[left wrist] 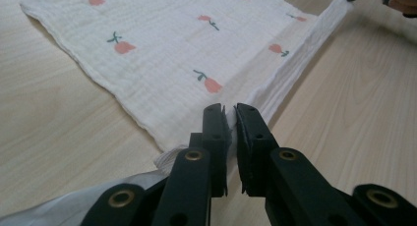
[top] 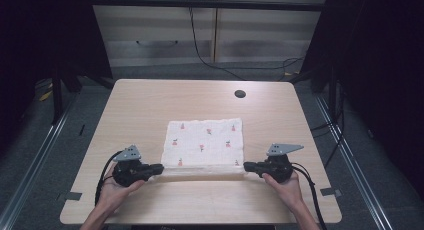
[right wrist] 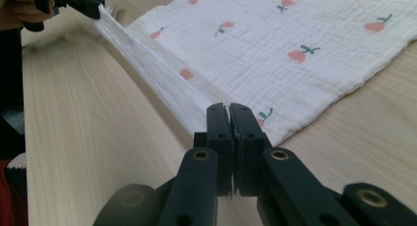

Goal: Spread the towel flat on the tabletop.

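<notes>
A white muslin cloth [top: 205,140] printed with small red flowers lies flat in the middle of the wooden table [top: 150,100]. Its near edge is lifted off the wood and stretched taut between the two grippers. My left gripper [top: 159,169] is shut on the near left corner; in the left gripper view the cloth [left wrist: 172,54] spreads away from the left gripper [left wrist: 231,110], whose jaws pinch the hem. My right gripper [top: 247,166] is shut on the near right corner; in the right gripper view the right gripper [right wrist: 229,108] clamps the cloth [right wrist: 295,34].
A round cable hole [top: 240,94] sits in the table near the far right. Bare wood surrounds the cloth on all sides. Cables [top: 200,50] trail on the floor behind the table, and dark curtains flank both sides.
</notes>
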A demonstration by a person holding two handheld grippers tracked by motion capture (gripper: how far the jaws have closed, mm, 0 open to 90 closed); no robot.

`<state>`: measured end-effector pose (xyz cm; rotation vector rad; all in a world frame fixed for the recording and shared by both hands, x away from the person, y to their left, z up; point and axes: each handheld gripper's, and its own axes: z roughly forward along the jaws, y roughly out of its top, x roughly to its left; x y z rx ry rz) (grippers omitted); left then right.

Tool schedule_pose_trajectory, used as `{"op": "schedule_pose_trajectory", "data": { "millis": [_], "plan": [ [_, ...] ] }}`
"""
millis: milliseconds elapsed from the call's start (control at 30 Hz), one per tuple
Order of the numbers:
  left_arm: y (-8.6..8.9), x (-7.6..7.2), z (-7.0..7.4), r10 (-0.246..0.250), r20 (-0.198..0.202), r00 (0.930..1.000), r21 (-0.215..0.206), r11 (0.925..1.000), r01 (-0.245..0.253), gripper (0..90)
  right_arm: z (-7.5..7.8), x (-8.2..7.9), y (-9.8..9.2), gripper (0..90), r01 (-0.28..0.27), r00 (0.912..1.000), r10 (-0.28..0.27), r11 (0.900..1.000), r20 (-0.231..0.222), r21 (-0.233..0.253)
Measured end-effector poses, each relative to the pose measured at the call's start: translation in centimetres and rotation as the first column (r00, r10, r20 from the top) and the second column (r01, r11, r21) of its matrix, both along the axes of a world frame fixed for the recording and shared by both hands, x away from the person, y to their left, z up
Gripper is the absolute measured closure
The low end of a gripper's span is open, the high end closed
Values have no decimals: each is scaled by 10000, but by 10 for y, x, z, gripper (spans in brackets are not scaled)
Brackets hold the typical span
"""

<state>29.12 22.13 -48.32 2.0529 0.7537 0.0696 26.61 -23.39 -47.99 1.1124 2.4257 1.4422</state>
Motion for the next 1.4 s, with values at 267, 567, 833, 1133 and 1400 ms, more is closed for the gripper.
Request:
{"op": "schedule_pose_trajectory", "data": {
  "millis": [267,567,833,1133,1400],
  "plan": [
    [9,0,6,330,8,9995,-543,9980,-329,770,1,-2,0,851,33,10000,-33,10000,41,-7],
    [14,4,13,618,102,9980,-689,9958,-609,697,2,1,1,823,49,10000,-49,10000,-8,40],
    [9,34,17,1087,288,9937,-435,9933,-1074,711,1,27,10,792,137,9998,-139,9997,-138,-184],
    [5,63,-3,1236,-208,9921,145,9923,-1233,730,-11,56,31,751,-72,9984,48,9991,-569,-420],
    [-8,64,-18,744,-335,9967,903,9934,-711,762,-23,58,38,754,-324,9958,256,9965,-878,-768]
  ]
}}
